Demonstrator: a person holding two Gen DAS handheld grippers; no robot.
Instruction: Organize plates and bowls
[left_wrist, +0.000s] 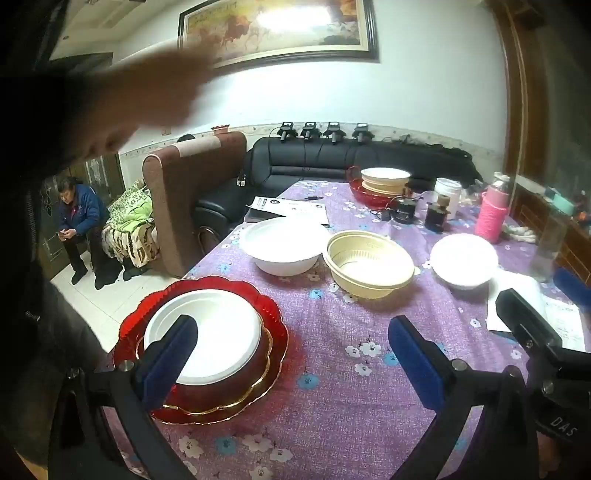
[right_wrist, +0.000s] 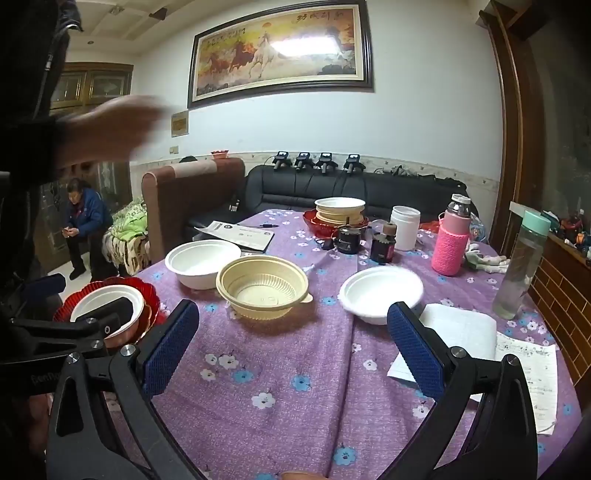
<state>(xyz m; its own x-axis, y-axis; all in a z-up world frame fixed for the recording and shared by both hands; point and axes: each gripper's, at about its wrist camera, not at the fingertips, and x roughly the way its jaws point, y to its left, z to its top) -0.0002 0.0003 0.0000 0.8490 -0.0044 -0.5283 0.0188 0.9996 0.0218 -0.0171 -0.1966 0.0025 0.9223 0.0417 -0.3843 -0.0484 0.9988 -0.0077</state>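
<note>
My left gripper (left_wrist: 293, 358) is open above the near table edge, with only tablecloth between its pads. Its left finger (left_wrist: 173, 350) overlaps a white bowl (left_wrist: 218, 328) stacked on a red scalloped plate (left_wrist: 266, 302). Farther back stand a white bowl (left_wrist: 282, 243), a cream bowl (left_wrist: 369, 262) and another white bowl (left_wrist: 463, 260). My right gripper (right_wrist: 293, 347) is open too, low over the cloth. It faces the cream bowl (right_wrist: 262, 291) and the right white bowl (right_wrist: 380, 291). A stack of bowls in a red bowl (right_wrist: 338, 216) sits at the far end.
A person's blurred hand (right_wrist: 110, 125) hovers at upper left. A pink bottle (right_wrist: 450, 240), a clear bottle (right_wrist: 521, 266), a white jar (right_wrist: 404, 227), small dark jars (right_wrist: 382, 245) and papers (right_wrist: 458, 332) crowd the table's right side. A booklet (right_wrist: 240, 234) lies far left. Sofas stand behind.
</note>
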